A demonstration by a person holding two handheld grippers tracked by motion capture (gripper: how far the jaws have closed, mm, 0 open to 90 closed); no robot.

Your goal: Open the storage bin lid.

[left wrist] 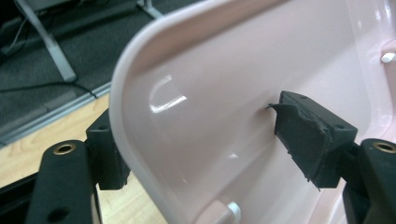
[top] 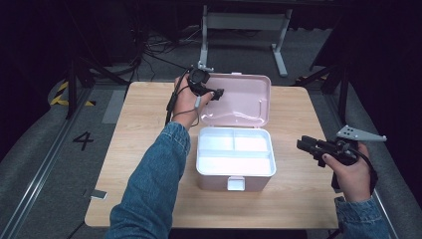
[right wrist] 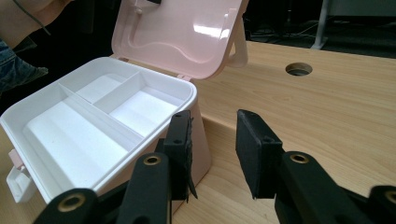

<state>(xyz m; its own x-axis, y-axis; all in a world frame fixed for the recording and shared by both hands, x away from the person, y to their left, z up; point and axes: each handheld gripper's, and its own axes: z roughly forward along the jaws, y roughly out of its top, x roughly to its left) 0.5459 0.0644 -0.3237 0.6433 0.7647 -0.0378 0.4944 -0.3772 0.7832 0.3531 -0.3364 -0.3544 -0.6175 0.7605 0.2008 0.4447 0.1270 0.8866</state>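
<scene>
The left claw [top: 215,93] is straddling the left edge of the pink lid [top: 244,97], one jaw outside it and one inside, and its pads are standing clear of the plastic with a gap on both sides, so it is open around the rim rather than gripping it. In the left gripper view the lid [left wrist: 224,93] is sitting between the jaws, its pale rim curving down past the outer jaw. The right claw [right wrist: 212,154] is hanging open and empty near the right side of the box [top: 235,159], off to the right over the table [top: 298,199]. The step in hand looks like letting go of the raised lid, and doing it well is a matter of drawing the left claw straight back off the edge without catching the rim, so the lid is not being tipped forward again; whether it is resting at its stop cannot be told. The box is sitting near the middle of the table, its lid leaning back behind it. It is glossy pink outside, with a white tray [right wrist: 88,116] inside split into one long compartment and two smaller ones, all empty, and a white latch [top: 236,183] on the front.
</scene>
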